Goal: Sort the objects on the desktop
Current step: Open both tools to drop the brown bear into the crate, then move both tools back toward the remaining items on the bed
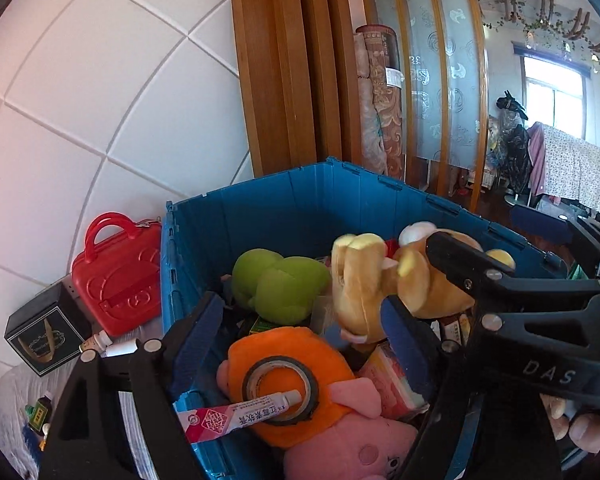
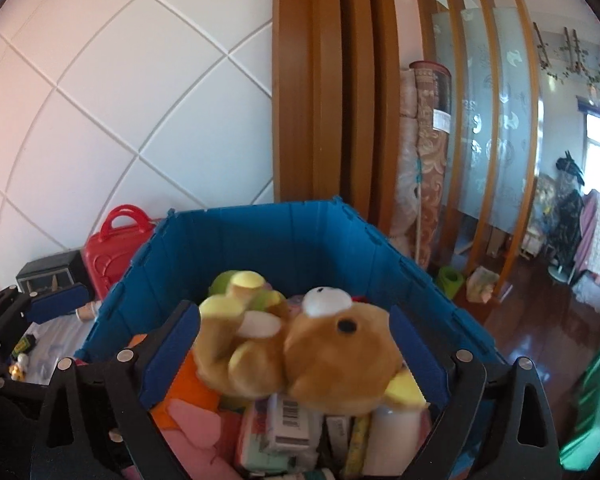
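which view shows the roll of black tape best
The left wrist view: the roll of black tape lies in plain sight on an orange plush toy, a glue tube across it. The right wrist view does not show it.

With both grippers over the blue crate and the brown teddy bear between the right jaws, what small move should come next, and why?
Probably draw the right gripper back, clear of the blue crate. Its jaws stand wide with gaps to the teddy bear, which looks blurred and already lies over the boxes inside, so it seems let go. The left gripper is open and empty too.
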`<action>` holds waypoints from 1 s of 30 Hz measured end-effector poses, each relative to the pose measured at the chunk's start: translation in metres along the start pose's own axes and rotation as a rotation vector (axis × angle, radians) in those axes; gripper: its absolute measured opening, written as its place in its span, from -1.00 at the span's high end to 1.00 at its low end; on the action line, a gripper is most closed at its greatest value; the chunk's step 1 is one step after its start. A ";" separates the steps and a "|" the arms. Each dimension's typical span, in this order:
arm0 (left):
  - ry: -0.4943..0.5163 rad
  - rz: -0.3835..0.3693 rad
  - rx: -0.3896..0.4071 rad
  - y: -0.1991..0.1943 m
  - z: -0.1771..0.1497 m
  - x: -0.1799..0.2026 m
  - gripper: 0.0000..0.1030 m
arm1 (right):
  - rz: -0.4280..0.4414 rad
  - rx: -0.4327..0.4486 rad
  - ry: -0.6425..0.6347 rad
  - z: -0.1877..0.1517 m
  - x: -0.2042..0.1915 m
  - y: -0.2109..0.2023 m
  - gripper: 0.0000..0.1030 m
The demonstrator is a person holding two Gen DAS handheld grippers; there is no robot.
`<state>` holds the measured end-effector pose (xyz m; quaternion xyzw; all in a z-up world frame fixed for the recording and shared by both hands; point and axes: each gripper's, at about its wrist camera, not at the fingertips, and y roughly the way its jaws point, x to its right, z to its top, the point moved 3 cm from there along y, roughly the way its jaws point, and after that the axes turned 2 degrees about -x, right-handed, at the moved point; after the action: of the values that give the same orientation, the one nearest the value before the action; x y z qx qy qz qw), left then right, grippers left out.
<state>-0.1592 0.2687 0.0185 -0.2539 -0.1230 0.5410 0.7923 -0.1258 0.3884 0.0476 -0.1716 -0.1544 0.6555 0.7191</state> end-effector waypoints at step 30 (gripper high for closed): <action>-0.228 0.230 0.092 -0.121 -0.087 -0.179 -0.77 | 0.227 0.083 -0.132 0.009 -0.177 -0.052 -0.99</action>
<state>-0.0910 0.0455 0.0244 -0.1667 -0.1574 0.6586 0.7167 -0.0999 0.2081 0.0792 -0.1147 -0.1538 0.7482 0.6352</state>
